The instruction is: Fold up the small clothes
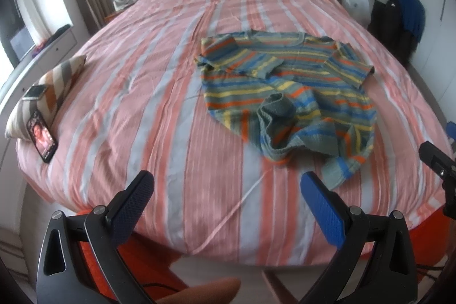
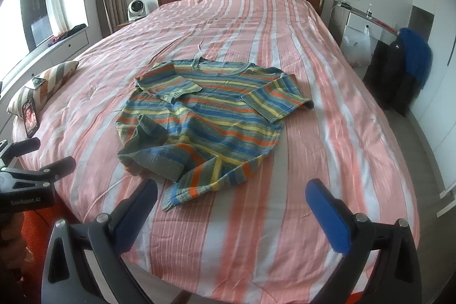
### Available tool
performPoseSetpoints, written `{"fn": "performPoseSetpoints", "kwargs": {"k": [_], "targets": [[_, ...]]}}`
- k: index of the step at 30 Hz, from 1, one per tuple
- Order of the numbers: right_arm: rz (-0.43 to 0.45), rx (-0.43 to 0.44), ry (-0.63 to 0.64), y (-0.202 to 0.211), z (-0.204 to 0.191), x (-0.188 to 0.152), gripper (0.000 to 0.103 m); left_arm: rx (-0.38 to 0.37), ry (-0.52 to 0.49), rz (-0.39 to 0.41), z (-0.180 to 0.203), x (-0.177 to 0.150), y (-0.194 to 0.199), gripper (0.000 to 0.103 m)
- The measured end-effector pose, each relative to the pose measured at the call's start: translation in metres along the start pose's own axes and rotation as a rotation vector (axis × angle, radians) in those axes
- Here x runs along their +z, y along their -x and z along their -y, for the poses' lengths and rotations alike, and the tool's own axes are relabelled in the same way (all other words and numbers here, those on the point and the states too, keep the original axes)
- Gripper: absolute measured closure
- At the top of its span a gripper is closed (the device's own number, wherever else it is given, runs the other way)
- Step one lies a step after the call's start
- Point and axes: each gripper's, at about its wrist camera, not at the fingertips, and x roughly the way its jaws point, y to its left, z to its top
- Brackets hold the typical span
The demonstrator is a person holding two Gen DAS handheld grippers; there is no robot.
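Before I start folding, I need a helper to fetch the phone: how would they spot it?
Start at the bed and go to its left edge, where a chevron cushion lies. The phone leans against the cushion's near end with its screen lit. A second, pale device lies flat on top of the cushion, screen dark.

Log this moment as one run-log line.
left gripper: open, empty | right gripper: open, empty | striped knit sweater: crumpled, unfolded, on pink striped bedspread | contact: none
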Motion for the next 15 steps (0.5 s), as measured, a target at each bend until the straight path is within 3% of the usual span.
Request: {"fn": "performPoseSetpoints", "kwargs": {"k": [5,9,15], "targets": [[-0.035,0.057,-0.069,-0.007,0.008,-0.002,0.001,0.012,-0.072,0.082,0.012,0.0,0.013,0.0],[-0.025,0.135,-0.077,-0.007,0.007,-0.006,0.001,-0.033,-0.091,0.125,0.017,0.002,0.019,0.0],[0.032,0.138,-0.046,0.002,0.005,-0.005,0.001,-0.069,-0.059,0.085,0.013,0.005,0.014,0.0]]}}
